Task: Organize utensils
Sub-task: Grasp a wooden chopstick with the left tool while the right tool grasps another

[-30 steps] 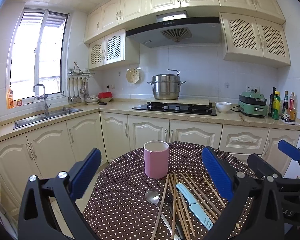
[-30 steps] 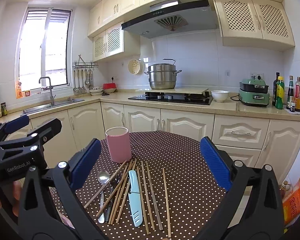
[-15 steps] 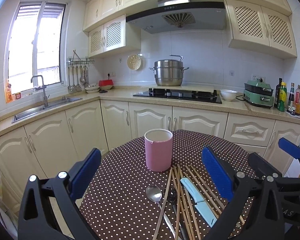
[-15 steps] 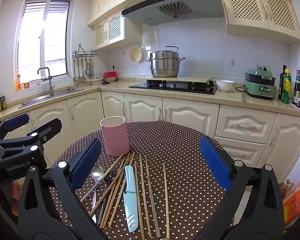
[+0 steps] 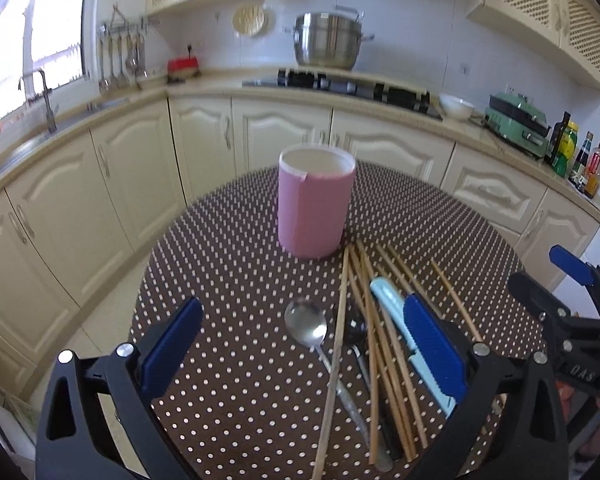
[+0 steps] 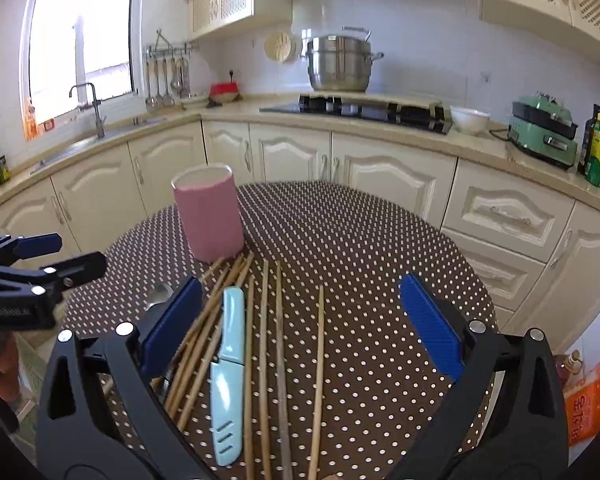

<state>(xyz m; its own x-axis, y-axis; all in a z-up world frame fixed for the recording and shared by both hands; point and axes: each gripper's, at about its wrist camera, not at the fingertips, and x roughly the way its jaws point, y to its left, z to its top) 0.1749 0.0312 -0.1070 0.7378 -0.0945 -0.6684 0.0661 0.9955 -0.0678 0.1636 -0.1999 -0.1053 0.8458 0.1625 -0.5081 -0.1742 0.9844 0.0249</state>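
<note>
Over the polka-dot table (image 5: 228, 280), both grippers hover with jaws wide apart, left gripper (image 5: 304, 344) above the steel spoon (image 5: 306, 326), right gripper (image 6: 300, 320) above chopsticks (image 6: 264, 336) and what looks like a sheathed knife (image 6: 229, 364), pink holder (image 5: 315, 208) just beyond.

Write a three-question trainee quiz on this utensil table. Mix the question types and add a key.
1. True or false: the pink holder stands upright on the dotted table.
2. Multiple choice: the light blue knife lies (A) among the chopsticks, (B) inside the holder, (C) in the sink.
3. Fill in: both the left gripper and right gripper are ____ and hold nothing.

Key: 1 true; 2 A; 3 open.
</note>
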